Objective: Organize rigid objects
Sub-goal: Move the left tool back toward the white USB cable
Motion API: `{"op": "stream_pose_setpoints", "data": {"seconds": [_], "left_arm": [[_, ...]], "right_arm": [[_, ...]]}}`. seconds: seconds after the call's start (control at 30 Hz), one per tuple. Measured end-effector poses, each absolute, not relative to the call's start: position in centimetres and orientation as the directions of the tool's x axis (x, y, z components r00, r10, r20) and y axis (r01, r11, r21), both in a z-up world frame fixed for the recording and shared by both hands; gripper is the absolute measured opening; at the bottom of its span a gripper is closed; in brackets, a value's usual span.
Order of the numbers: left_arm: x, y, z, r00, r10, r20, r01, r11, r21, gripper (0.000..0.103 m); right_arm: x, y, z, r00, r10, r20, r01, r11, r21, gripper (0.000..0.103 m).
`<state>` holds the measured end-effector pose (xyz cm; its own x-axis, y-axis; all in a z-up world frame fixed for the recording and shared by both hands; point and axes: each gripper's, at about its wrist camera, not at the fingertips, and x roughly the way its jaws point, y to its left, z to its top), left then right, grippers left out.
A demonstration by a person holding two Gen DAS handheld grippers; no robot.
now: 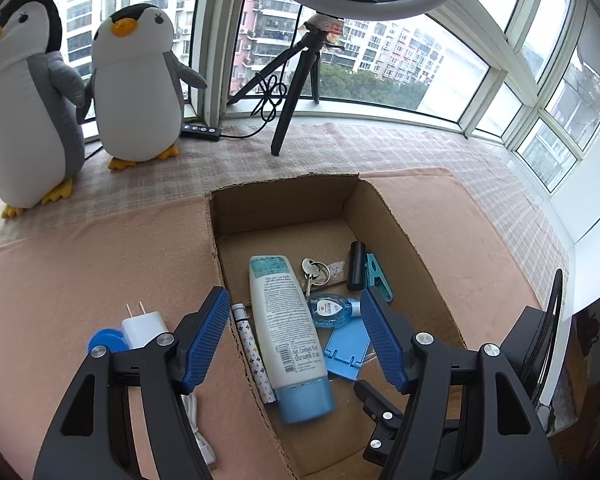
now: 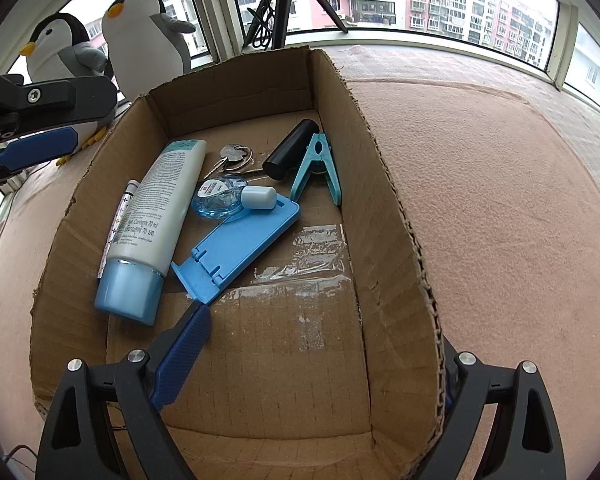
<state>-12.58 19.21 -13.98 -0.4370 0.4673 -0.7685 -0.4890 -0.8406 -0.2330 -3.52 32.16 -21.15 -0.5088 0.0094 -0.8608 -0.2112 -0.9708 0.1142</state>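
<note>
Cardboard box [image 2: 384,208] sits on the pink cloth over the tabletop [image 2: 500,200], near the edge by the windows, and it is the biggest thing here. Inside it, along its left wall, lies the white tube with a blue cap [image 1: 284,332], with the thin patterned pen [image 1: 252,356] squeezed between the tube and the wall. Next comes the flat blue stand [image 2: 236,248] in the middle of the box floor, then the teal clip [image 2: 318,168] and black cylinder [image 2: 290,154] by the right wall, then the small clear blue bottle [image 2: 228,200] and the keys [image 2: 234,156]. Still outside the box, on the cloth just left of it, are the white plug [image 1: 144,326] and a round blue thing [image 1: 104,342]. The left gripper [image 1: 296,336] hangs over the tube with its jaws wide open and nothing in them. The right gripper [image 2: 320,360] has its jaws open wide too, one inside the box and one outside, so the right wall stands between them; I cannot tell if they press on it. If the right hand pulls away fast, it could drag or tip the box. The left hand could bump the box wall when it goes for the plug.
</note>
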Motion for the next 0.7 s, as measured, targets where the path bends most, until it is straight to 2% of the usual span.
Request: {"op": "stream_pose_setpoints", "data": {"seconds": [0.27,0.47,0.7], "left_arm": [[-10.5,13.9,-13.7,-0.469,0.441,-0.765,-0.464,-0.860,-0.211,0.068],[-8.9,9.9,-15.4,-0.469,0.406,-0.785,-0.414,-0.885,-0.210,0.067],[-7.7,9.2,-18.3,-0.413,0.397,-0.820,-0.408,-0.885,-0.223,0.060]], "right_arm": [[-3.5,32.1,-21.2,-0.508,0.009,-0.861,-0.211,-0.971,0.114,0.090],[-3.5,32.1,-21.2,-0.509,0.010,-0.861,-0.212,-0.971,0.114,0.090],[-3.5,32.1,-21.2,-0.509,0.010,-0.861,-0.212,-0.971,0.114,0.090]]}}
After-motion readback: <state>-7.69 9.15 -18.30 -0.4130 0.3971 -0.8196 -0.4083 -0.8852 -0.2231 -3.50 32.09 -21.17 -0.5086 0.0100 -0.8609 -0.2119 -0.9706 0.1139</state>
